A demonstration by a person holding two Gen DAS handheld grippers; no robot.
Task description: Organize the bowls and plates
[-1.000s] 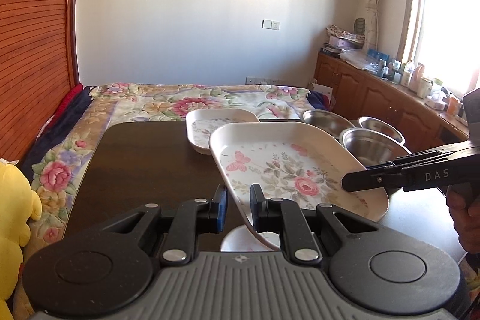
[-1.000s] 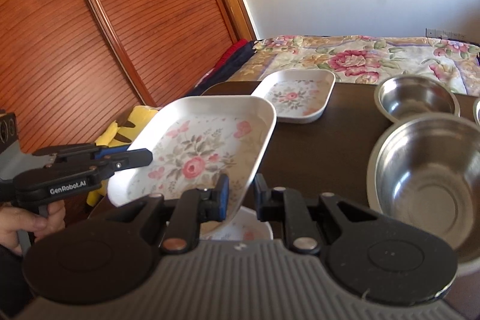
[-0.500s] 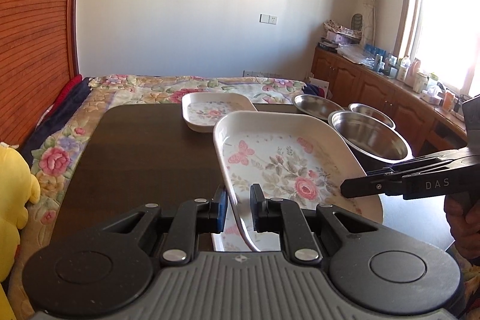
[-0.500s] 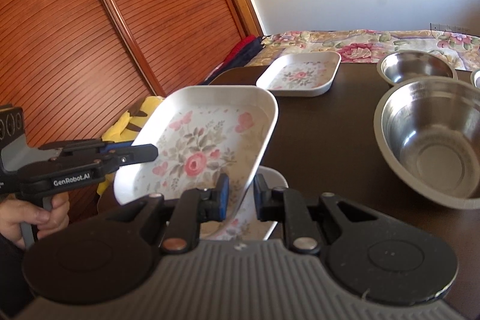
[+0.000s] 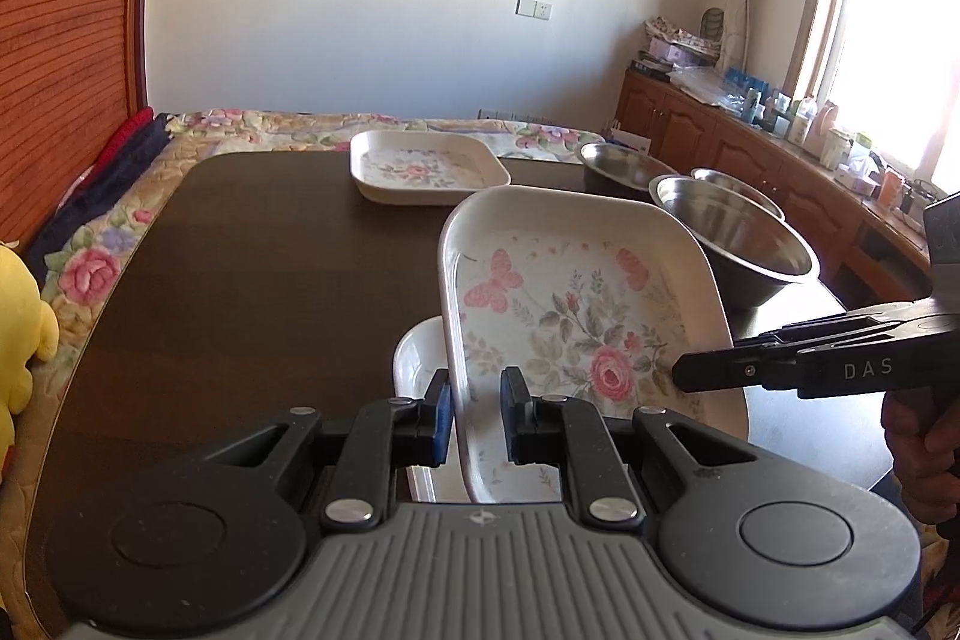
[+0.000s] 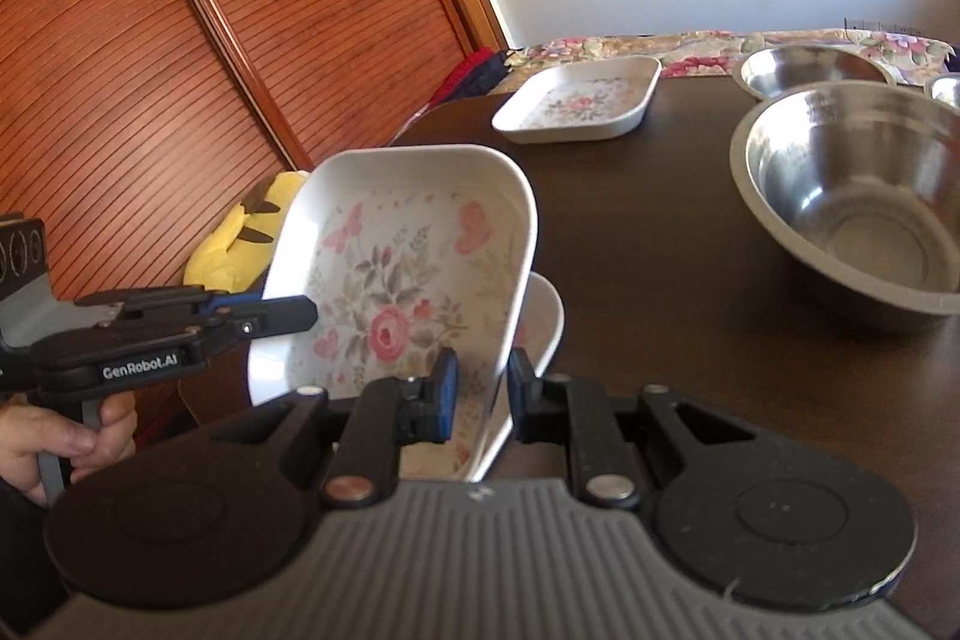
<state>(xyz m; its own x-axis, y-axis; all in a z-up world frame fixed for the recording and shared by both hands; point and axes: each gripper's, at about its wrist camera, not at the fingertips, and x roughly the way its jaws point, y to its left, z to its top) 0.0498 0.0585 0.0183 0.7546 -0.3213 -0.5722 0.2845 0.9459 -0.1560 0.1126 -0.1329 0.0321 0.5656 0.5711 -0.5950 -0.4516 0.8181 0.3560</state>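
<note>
Two grippers, "GenRobot.AI" left (image 6: 264,316); "DAS" right (image 5: 708,370), jaws grasping floral plate (image 5: 576,316).

We see a yellow plush toy (image 5: 18,334) beside the dark table (image 5: 240,280), a floral bedspread (image 5: 288,127) beyond it, and cluttered wooden cabinets (image 5: 750,154) under the window (image 5: 900,52).

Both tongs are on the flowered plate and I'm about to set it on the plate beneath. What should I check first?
1. Left tongs gripping held plate rim: ok.
2. Right tongs gripping the opposite rim: ok.
3. Held plate level: not ok, tilted.
4. Lower plate under it: ok.
5. Lower plate empty: cannot tell, mostly hidden.
6. Steel bowl apart from held plate: ok.
</note>
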